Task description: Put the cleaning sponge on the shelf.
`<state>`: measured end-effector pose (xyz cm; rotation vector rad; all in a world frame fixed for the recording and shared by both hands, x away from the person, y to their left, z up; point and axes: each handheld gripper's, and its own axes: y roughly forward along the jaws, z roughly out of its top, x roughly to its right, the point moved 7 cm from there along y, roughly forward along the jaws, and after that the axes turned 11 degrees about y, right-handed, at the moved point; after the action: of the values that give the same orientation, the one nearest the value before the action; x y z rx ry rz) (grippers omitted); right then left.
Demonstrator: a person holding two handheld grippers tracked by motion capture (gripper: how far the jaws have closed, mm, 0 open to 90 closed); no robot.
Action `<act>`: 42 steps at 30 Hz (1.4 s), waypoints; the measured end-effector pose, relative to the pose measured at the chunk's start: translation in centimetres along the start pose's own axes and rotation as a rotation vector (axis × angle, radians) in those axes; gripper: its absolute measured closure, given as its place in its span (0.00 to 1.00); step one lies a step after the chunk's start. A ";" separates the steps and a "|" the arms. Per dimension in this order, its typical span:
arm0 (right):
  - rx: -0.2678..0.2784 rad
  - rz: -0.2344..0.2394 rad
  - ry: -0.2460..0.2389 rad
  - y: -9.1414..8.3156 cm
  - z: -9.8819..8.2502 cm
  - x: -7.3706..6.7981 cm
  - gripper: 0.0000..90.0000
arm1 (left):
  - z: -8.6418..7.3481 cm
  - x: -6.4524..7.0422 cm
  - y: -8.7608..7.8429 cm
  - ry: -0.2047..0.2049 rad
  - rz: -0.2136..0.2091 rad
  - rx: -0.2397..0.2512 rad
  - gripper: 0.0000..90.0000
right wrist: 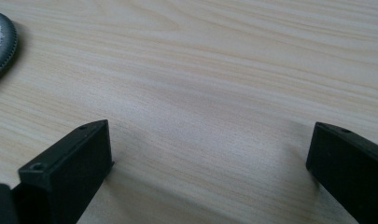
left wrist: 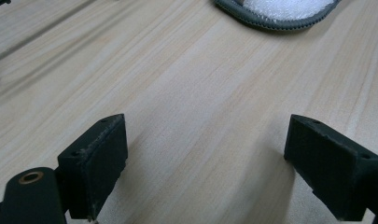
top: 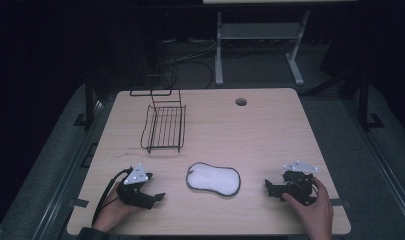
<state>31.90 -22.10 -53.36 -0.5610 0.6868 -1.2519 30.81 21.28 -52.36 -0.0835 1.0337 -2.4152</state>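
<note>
Sponge pad (top: 213,180) flat at table (top: 270,135) centre-front, cut off by frame edge in both gripper views. Left gripper (top: 157,196) at 9 o'clock of it, right gripper (top: 268,187) at 3, both jaws wide, empty. Wire rack (top: 163,127) at 11, top lost in dark.

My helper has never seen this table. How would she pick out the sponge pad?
On the wooden table, look near the front edge, midway between the two hand-held grippers. The sponge pad lies flat there: white, soft, peanut-shaped with a dark grey rim, unlike the black wire rack behind it.
</note>
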 end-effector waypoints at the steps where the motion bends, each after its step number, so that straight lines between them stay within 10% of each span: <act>1: 0.000 0.000 0.000 0.0 0.0 0.0 0.00 | 0.0 0.0 0.0 0.001 0.001 0.000 0.14; 10: 0.000 0.000 -0.001 0.0 0.0 0.0 0.00 | 0.7 -0.1 -0.4 -0.020 -0.010 -0.031 0.18; 36: -0.001 0.000 -0.001 0.0 0.0 0.0 0.00 | 4.3 -0.1 -0.2 -0.035 -0.095 -0.034 0.99; 42: -0.001 -0.001 -0.001 0.0 0.0 0.0 0.00 | 5.3 0.2 0.0 -0.042 -0.121 -0.014 1.00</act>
<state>31.90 -22.11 -53.36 -0.5625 0.6863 -1.2522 31.94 17.62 -48.63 -0.2064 1.0542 -2.5033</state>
